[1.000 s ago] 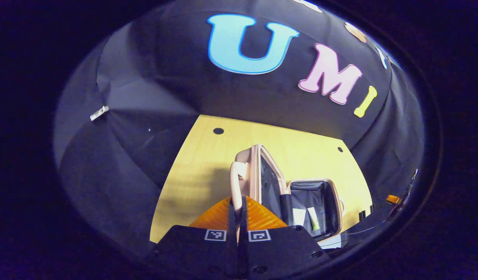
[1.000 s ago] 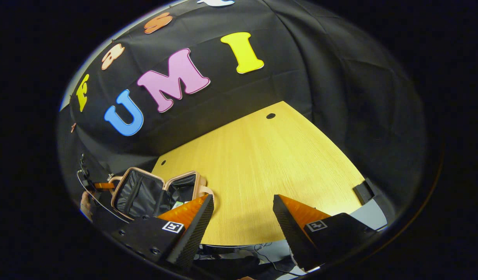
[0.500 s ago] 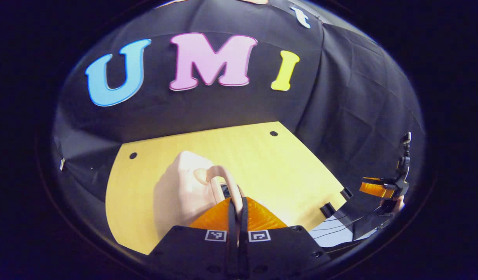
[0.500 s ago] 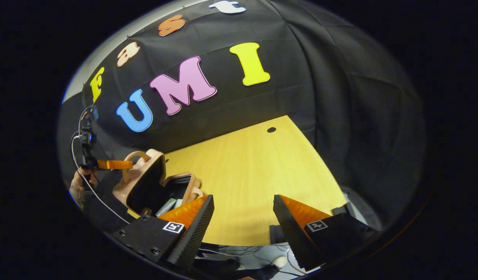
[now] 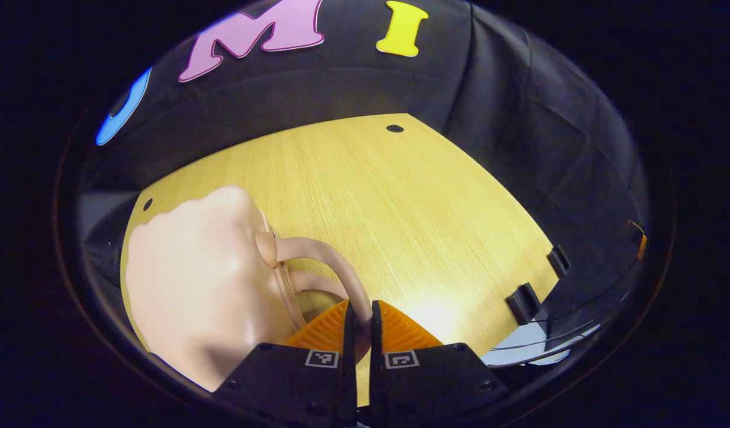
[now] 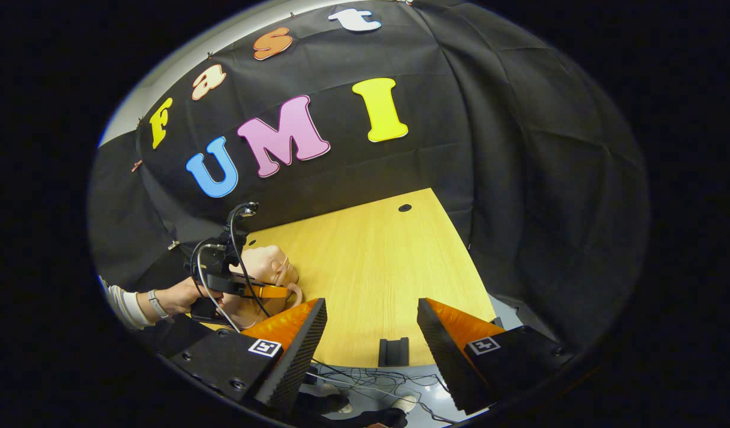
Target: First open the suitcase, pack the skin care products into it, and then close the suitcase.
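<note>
left gripper (image 5: 359, 321) pinching handle (image 5: 323, 261) | suitcase (image 5: 198, 285) closed | table (image 5: 400, 202)

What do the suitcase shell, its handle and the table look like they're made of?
Suitcase: probably hard moulded plastic, smooth beige with a soft sheen where light catches it. Handle: likely matching plastic or rubbery material, a smooth, seamless arch pinched in the left gripper. Table: wood or wood-look laminate, pale yellow with fine straight grain.
</note>
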`<state>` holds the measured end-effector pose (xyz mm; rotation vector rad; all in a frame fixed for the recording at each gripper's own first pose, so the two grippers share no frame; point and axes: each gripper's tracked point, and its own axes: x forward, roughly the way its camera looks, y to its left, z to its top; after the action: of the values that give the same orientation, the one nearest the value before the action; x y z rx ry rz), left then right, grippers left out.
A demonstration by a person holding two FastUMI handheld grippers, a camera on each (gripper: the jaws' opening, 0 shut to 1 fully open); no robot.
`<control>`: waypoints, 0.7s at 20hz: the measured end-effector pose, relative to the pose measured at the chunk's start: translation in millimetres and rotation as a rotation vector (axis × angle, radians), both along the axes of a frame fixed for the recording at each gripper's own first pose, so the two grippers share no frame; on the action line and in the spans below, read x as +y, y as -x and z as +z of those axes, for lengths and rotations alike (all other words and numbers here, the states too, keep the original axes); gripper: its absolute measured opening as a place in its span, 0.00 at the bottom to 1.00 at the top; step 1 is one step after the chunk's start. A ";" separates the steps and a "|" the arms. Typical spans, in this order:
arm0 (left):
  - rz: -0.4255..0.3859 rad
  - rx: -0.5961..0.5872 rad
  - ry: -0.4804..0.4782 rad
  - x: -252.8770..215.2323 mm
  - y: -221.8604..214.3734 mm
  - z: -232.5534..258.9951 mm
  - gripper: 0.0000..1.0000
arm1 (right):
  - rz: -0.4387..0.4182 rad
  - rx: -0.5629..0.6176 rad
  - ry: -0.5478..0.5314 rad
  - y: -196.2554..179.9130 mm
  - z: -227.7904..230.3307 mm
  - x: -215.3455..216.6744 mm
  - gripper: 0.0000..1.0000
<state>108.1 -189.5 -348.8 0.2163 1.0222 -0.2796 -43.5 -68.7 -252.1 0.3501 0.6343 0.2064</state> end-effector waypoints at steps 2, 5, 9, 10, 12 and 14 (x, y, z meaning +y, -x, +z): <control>0.029 -0.014 0.007 -3.8 9.8 7.4 0.27 | 0.009 -0.021 0.011 -5.1 7.1 -5.9 0.97; 0.028 -0.223 -0.111 8.4 11.3 67.9 1.00 | 0.047 -0.084 0.083 -16.1 22.3 -4.4 0.97; 0.020 -0.542 0.002 -21.0 17.7 198.3 0.98 | 0.078 -0.195 0.167 -42.3 60.2 24.2 0.97; 0.031 -0.608 0.041 -22.3 17.5 226.7 0.98 | 0.085 -0.227 0.177 -46.5 71.7 35.8 0.97; 0.044 -0.723 0.090 -16.0 17.1 280.2 0.98 | 0.092 -0.283 0.191 -58.2 95.6 59.3 0.97; 0.044 -0.813 0.119 0.8 18.1 326.1 0.96 | 0.099 -0.338 0.181 -66.0 123.0 87.7 0.97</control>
<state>90.0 -188.6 -22.7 0.1749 0.2042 -0.1827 22.5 19.0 -129.1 0.1041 0.3326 0.2935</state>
